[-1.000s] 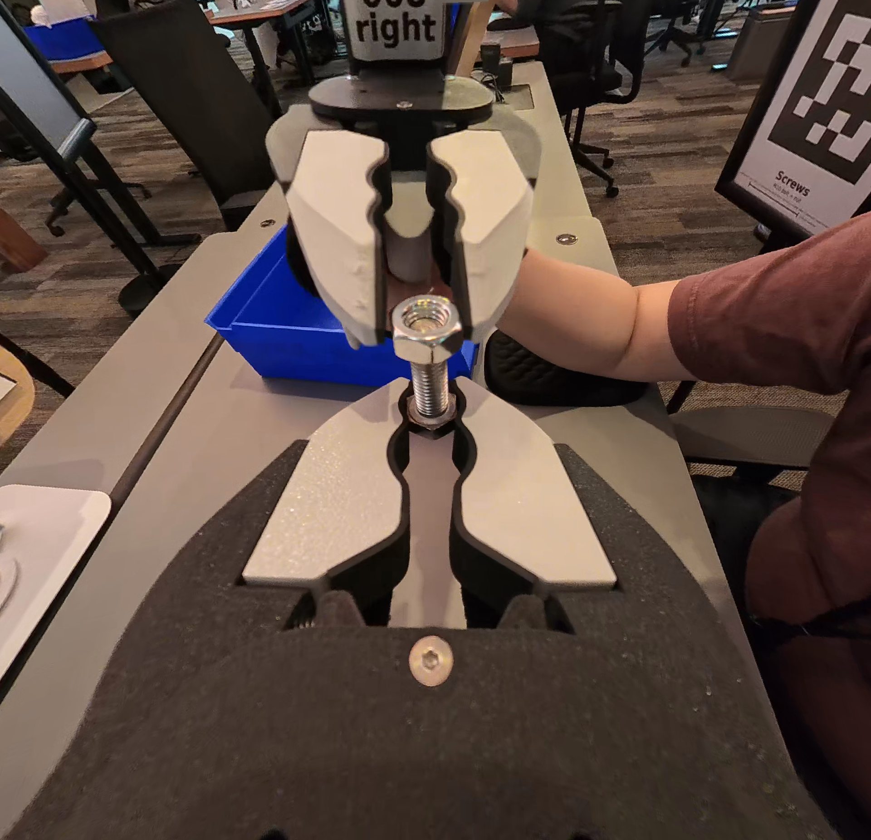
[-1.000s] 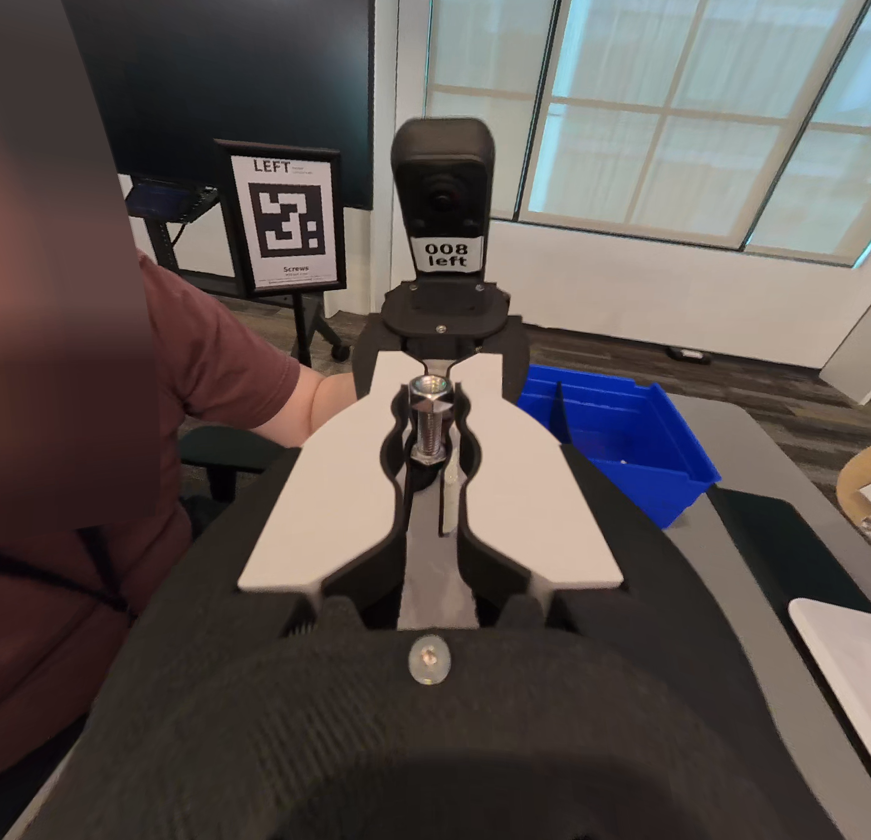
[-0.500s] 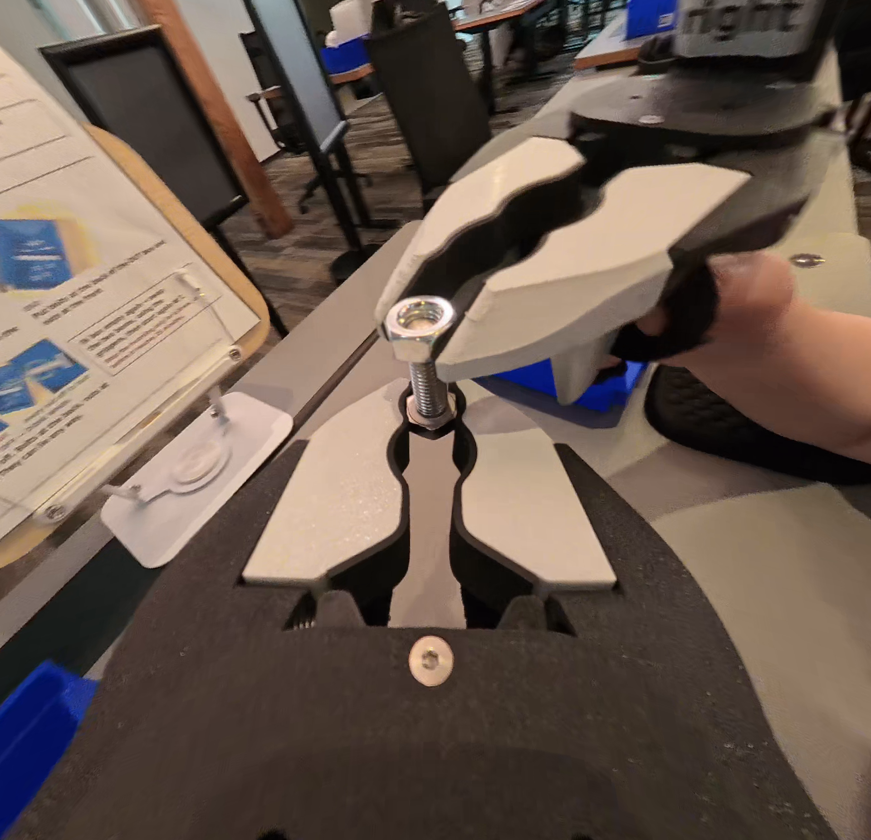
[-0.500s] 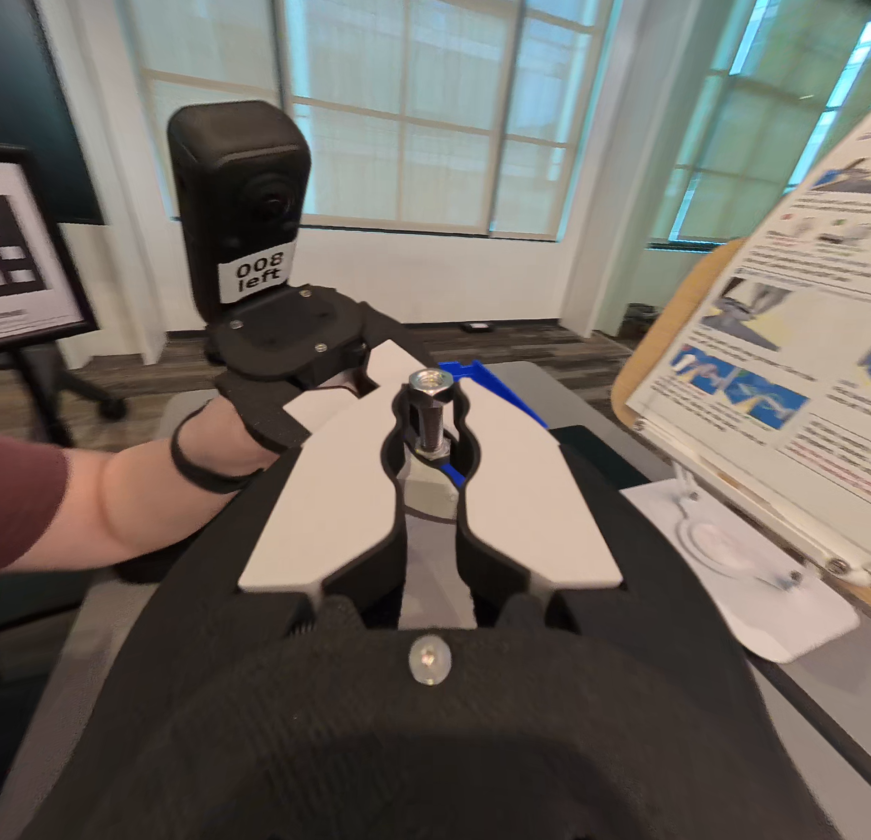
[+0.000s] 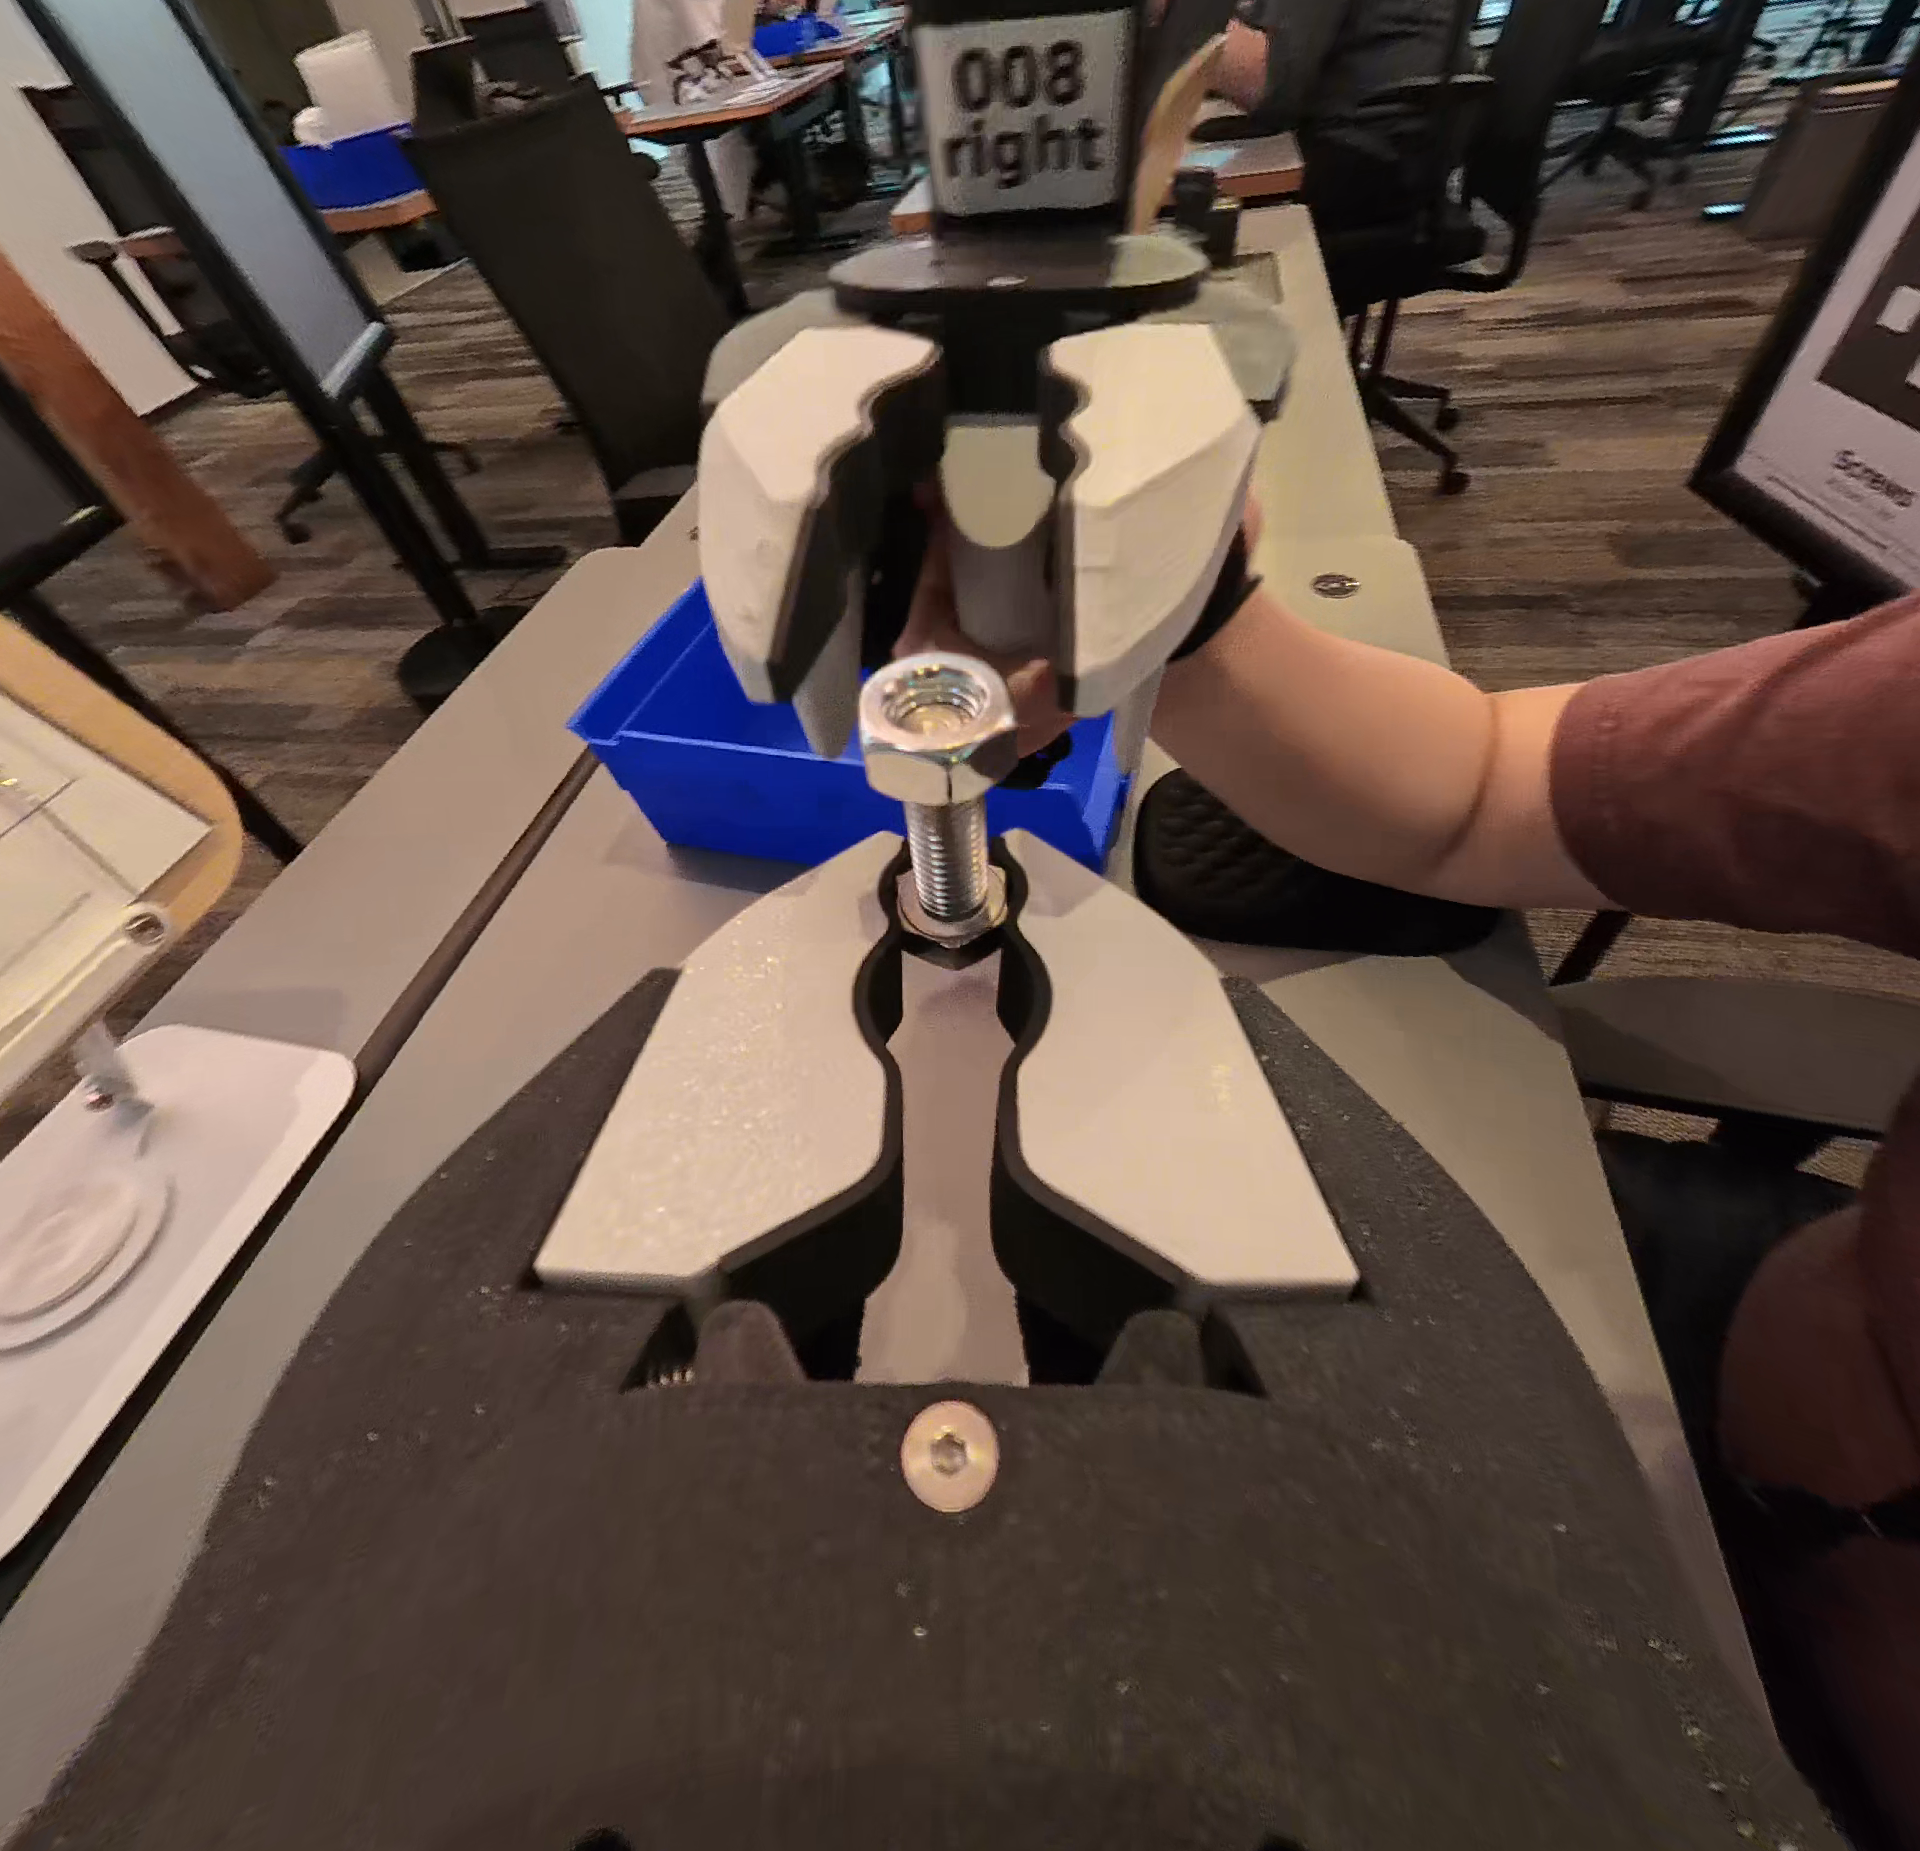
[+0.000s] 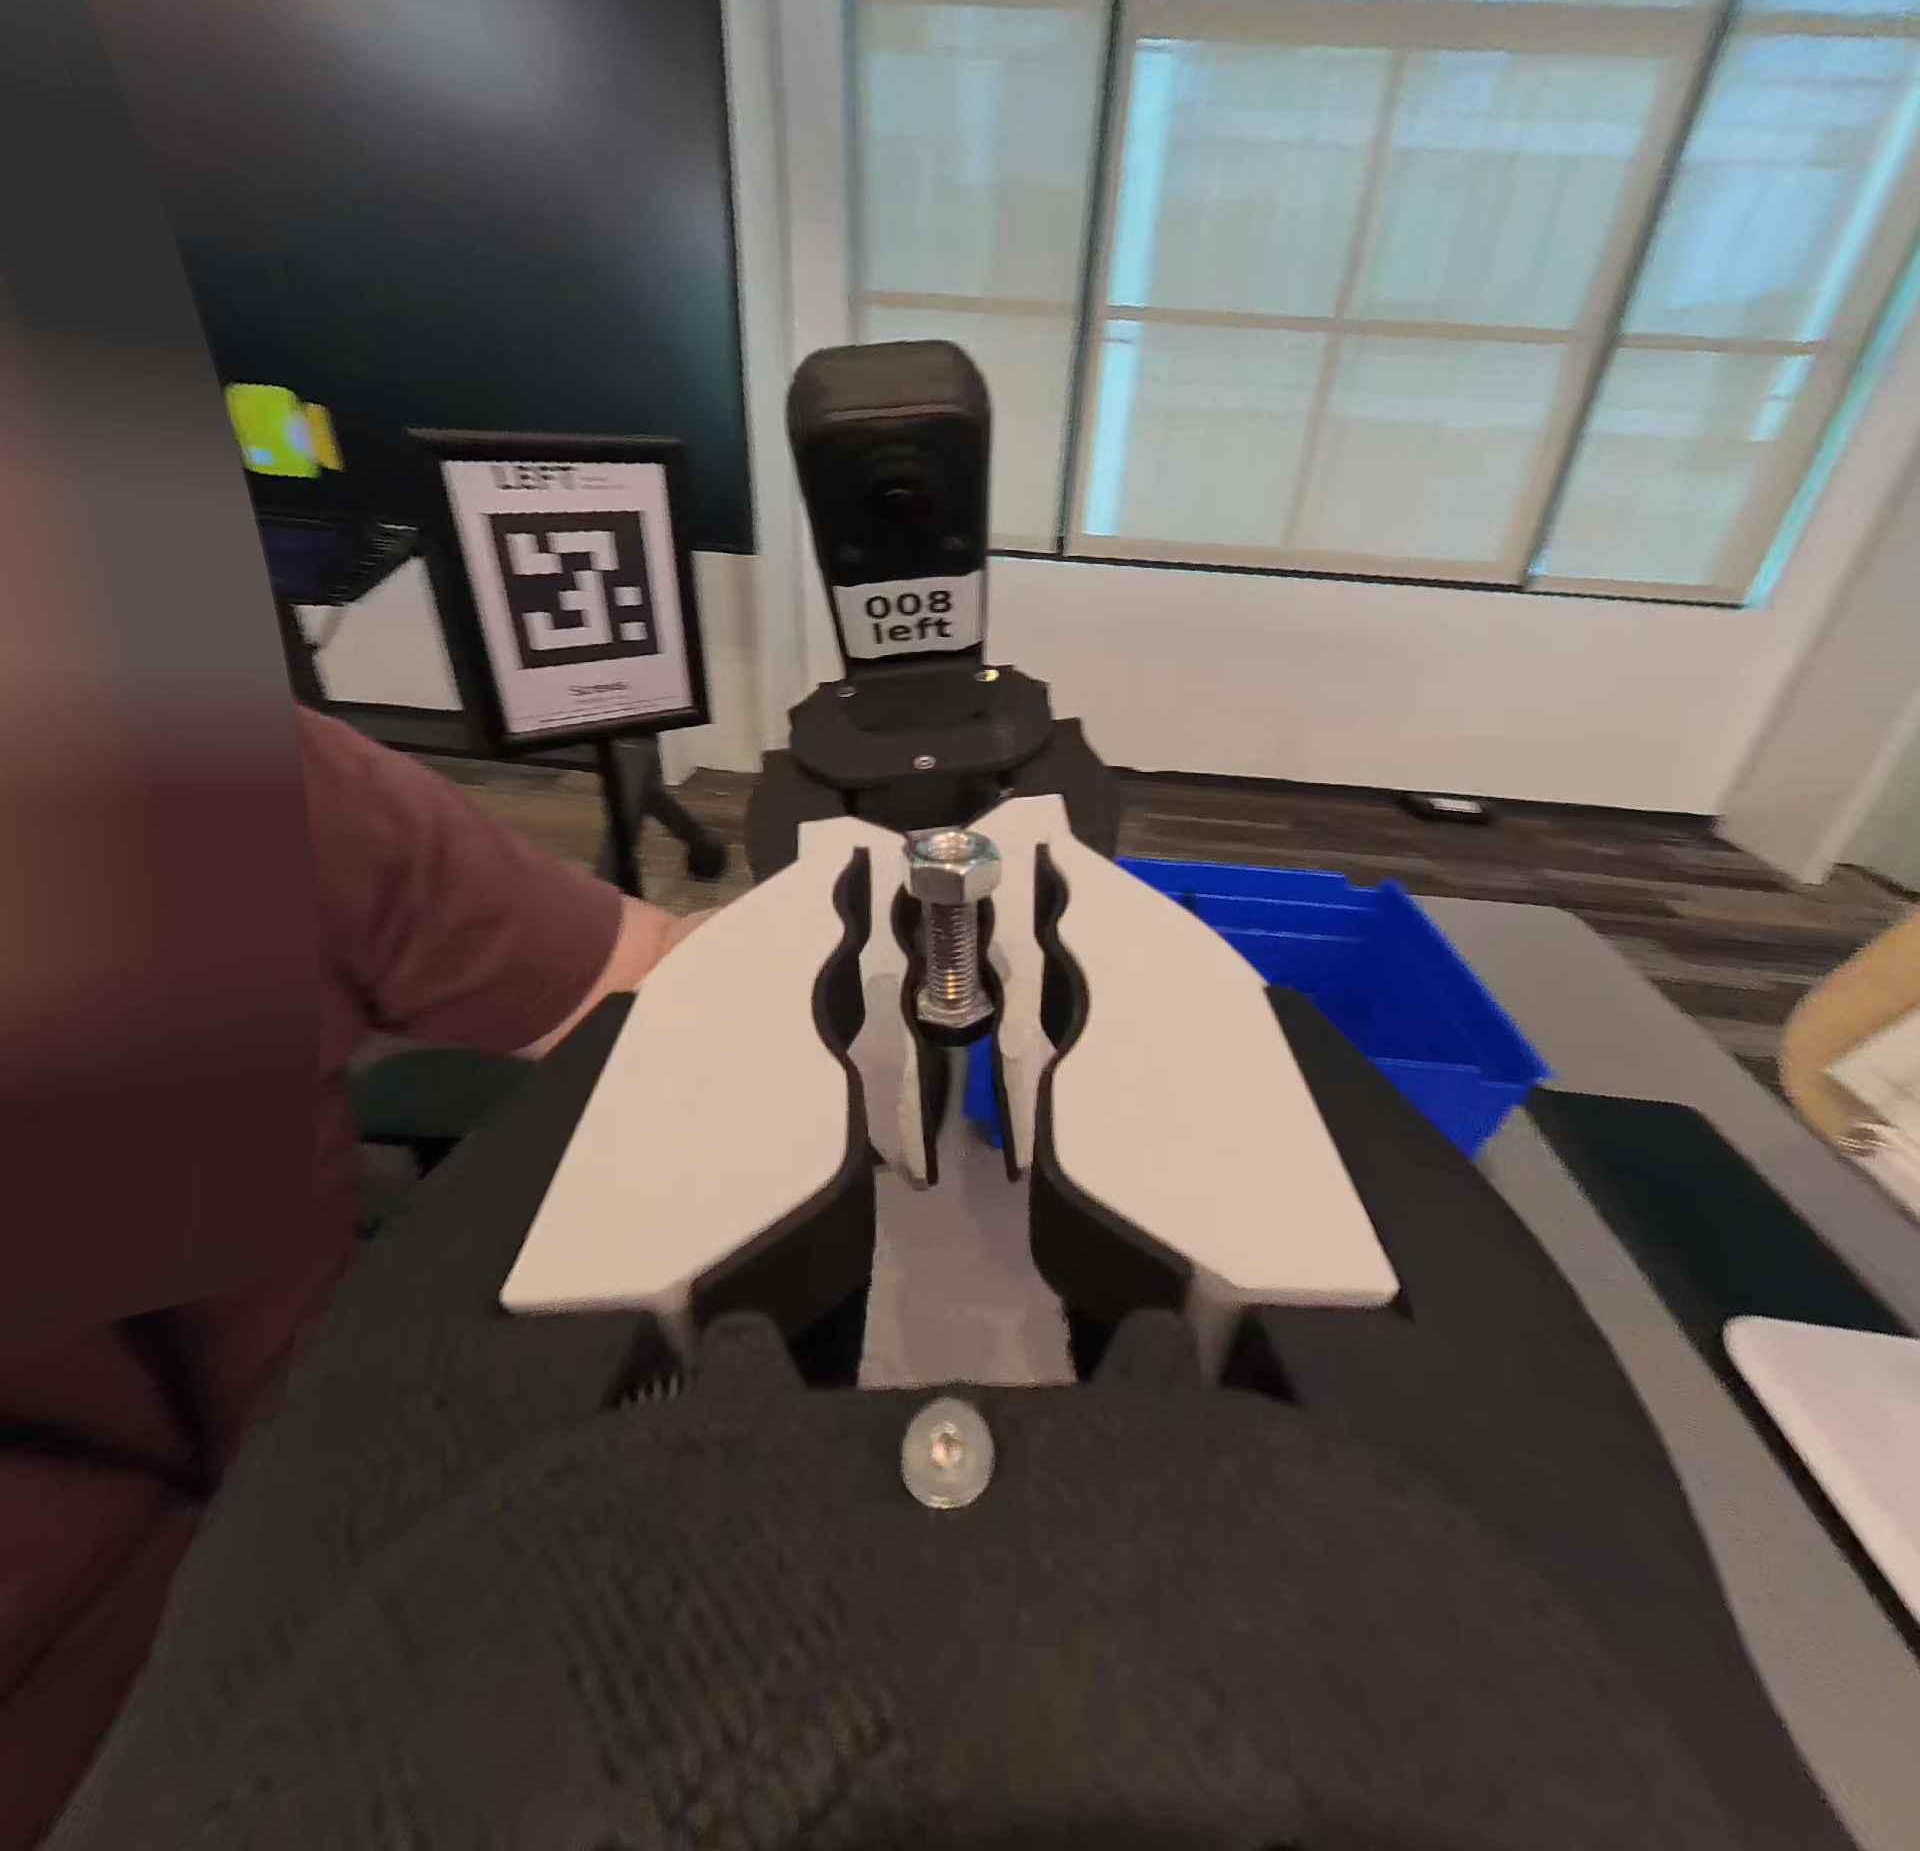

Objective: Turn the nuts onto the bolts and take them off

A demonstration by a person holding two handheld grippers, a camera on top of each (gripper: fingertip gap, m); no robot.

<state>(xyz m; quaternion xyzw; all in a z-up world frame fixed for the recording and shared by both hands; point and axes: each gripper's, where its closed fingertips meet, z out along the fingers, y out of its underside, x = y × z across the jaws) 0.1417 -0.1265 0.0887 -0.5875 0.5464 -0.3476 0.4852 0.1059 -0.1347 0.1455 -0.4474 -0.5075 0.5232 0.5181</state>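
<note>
One bolt, one nut, two grippers, one blue bin.

At far left in the left wrist view a white stand base (image 5: 156,1157) lies on the grey table (image 5: 343,928). In the middle, the left gripper (image 5: 948,908) has its jaws clamped on the head end of the one steel bolt (image 5: 943,871), which stands upright with the single hex nut (image 5: 938,726) threaded on its top end. Just behind the nut, the right gripper (image 5: 940,679) faces it with jaws apart, one tip at each side; whether a tip touches the nut is hard to tell. The one blue bin (image 5: 727,773) sits on the table behind the bolt; its inside is mostly hidden, so I cannot tell the contents. At right a person's forearm (image 5: 1382,793) reaches to the right gripper.
</note>
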